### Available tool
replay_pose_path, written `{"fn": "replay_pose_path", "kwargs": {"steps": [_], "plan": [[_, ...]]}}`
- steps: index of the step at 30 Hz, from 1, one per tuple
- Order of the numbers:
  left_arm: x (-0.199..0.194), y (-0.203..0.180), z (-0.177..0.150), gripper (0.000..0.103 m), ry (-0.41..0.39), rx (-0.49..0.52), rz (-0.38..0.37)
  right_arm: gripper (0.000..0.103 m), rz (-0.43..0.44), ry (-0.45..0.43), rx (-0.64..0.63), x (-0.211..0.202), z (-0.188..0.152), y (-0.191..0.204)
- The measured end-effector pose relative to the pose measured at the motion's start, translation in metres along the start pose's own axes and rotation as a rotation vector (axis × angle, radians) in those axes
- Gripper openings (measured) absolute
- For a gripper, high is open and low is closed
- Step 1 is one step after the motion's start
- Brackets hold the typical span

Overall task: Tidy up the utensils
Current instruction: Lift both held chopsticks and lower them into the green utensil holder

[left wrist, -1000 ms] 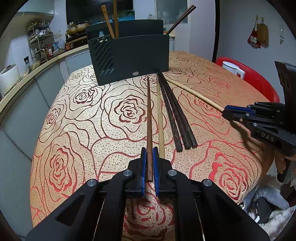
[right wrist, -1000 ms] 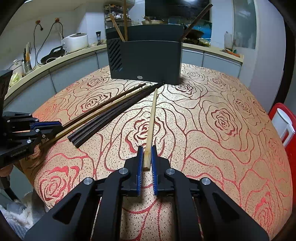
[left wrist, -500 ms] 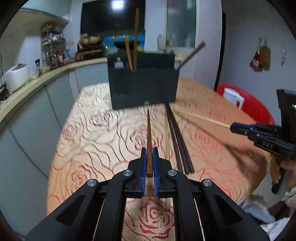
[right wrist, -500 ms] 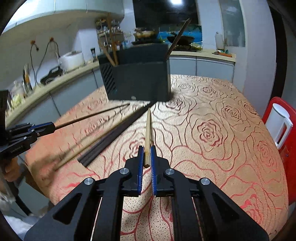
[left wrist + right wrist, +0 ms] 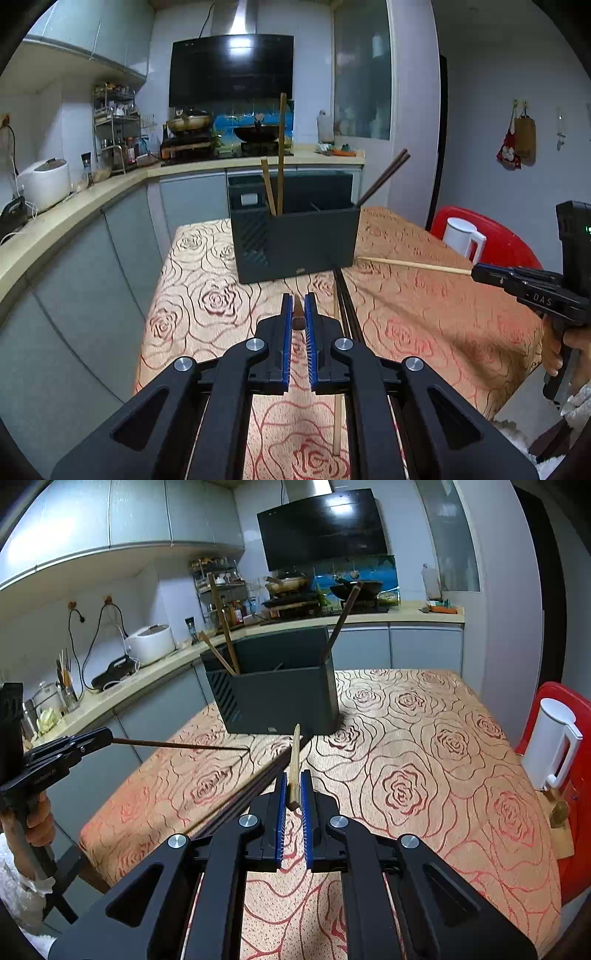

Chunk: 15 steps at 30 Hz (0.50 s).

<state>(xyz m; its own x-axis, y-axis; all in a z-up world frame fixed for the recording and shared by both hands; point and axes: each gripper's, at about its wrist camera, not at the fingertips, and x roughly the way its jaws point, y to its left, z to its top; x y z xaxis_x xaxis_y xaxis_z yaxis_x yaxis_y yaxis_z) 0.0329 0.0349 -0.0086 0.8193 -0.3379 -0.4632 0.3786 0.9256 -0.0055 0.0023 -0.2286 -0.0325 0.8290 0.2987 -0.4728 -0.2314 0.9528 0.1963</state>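
Note:
My left gripper [image 5: 298,308] is shut on a dark brown chopstick [image 5: 298,319], held in the air and pointing at the dark utensil holder [image 5: 295,243]. In the right wrist view this chopstick [image 5: 177,744] sticks out level from the left gripper [image 5: 107,738]. My right gripper [image 5: 293,788] is shut on a light wooden chopstick [image 5: 294,757], also lifted, seen again as a light chopstick [image 5: 413,265] in the left wrist view. The holder [image 5: 277,698] has light chopsticks [image 5: 275,177] on its left and dark ones [image 5: 384,177] on its right. Dark chopsticks [image 5: 347,306] and one light chopstick [image 5: 336,369] lie on the tablecloth.
A white kettle [image 5: 554,738] stands on a red chair [image 5: 576,709] beside the table's right edge. A kitchen counter [image 5: 92,195] with a rice cooker [image 5: 46,182] curves along the left. The rose-patterned tablecloth [image 5: 424,775] drops off at the near and left edges.
Both grippers have risen off the table, each lifting its chopstick clear of the cloth. The views now tilt up toward the holder. The other chopsticks stayed on the table.

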Motion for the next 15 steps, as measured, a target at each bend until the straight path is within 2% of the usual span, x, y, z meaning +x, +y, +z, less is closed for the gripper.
{"fn": "replay_pose_path", "kwargs": {"steps": [5,10,15], "plan": [[-0.006,-0.002,0.011,0.006,-0.019,0.016,0.013,0.008,0.003,-0.015,-0.016,-0.005,0.006,0.004],[-0.009,-0.004,0.015,0.006,-0.027,0.022,0.019,0.008,-0.032,0.055,-0.041,0.008,-0.001,0.005],[-0.01,-0.004,0.015,0.006,-0.028,0.027,0.02,0.008,-0.062,0.13,-0.045,0.025,-0.023,-0.002]]}}
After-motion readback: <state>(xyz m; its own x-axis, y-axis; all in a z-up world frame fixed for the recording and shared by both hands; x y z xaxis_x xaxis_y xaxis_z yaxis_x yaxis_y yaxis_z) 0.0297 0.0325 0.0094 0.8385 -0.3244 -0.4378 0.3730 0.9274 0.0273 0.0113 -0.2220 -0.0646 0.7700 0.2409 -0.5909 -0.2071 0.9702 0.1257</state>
